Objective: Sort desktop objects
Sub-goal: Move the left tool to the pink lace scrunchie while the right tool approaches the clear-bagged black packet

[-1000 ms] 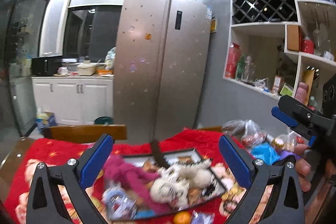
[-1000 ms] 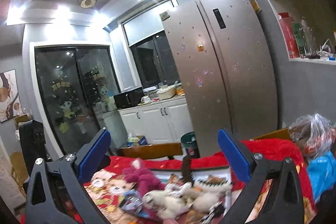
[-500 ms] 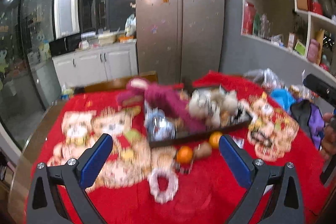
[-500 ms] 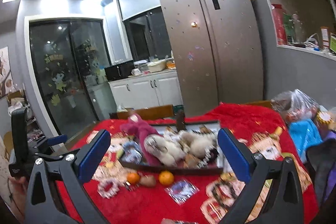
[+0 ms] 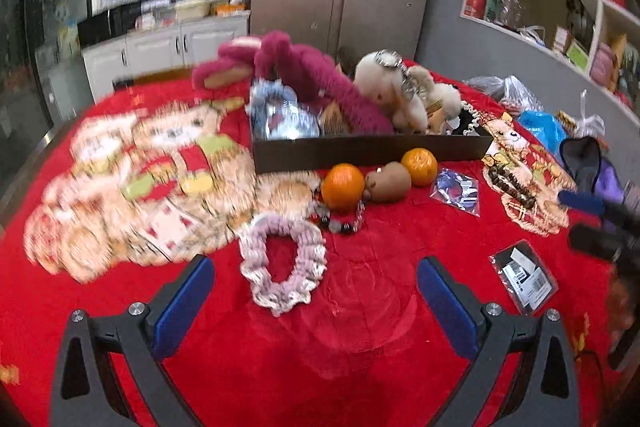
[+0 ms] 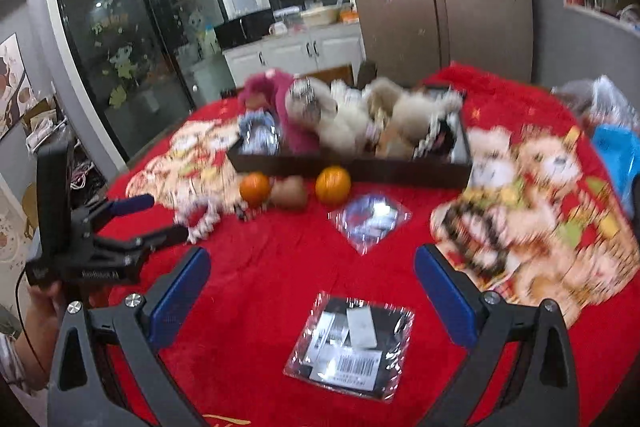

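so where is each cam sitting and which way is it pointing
Left wrist: on the left gripper, looking forward and down over the red tablecloth at the scrunchie; its own two open fingers show, with the right gripper at the right edge.
Right wrist: on the right gripper, facing the barcoded packet; its open fingers, the left gripper and hand show.
Shared: dark tray, two oranges, fridge.
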`<control>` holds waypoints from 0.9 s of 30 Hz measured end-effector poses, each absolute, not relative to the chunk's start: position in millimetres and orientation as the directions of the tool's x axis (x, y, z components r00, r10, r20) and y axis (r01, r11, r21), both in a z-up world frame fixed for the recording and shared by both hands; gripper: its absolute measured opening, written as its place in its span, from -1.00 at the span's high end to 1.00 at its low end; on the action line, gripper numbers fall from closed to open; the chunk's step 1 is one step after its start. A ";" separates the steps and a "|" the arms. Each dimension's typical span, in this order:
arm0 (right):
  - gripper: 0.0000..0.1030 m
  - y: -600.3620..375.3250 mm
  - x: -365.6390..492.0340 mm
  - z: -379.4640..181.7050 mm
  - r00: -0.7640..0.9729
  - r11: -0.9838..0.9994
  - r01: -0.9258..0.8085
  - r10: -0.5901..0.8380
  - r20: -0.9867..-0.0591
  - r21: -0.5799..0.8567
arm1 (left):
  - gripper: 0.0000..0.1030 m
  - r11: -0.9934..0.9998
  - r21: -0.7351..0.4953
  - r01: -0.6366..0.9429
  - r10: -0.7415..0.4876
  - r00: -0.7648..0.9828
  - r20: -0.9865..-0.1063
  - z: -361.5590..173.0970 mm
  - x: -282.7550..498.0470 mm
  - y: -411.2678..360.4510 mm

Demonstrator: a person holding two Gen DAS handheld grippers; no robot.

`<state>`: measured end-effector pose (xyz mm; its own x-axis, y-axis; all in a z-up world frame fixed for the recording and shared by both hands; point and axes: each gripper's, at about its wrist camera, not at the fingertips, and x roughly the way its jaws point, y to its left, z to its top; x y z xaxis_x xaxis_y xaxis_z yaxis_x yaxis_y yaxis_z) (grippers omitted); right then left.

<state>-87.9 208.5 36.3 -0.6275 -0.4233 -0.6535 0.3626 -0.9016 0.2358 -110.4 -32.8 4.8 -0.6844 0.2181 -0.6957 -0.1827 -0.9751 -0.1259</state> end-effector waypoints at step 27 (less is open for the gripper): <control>-1.00 203.5 -86.6 -23.3 -0.553 -0.952 0.218 -0.304 -0.776 0.217 | -1.00 -0.982 -0.165 -0.090 0.185 -0.609 -0.771 -30.3 -156.9 -38.2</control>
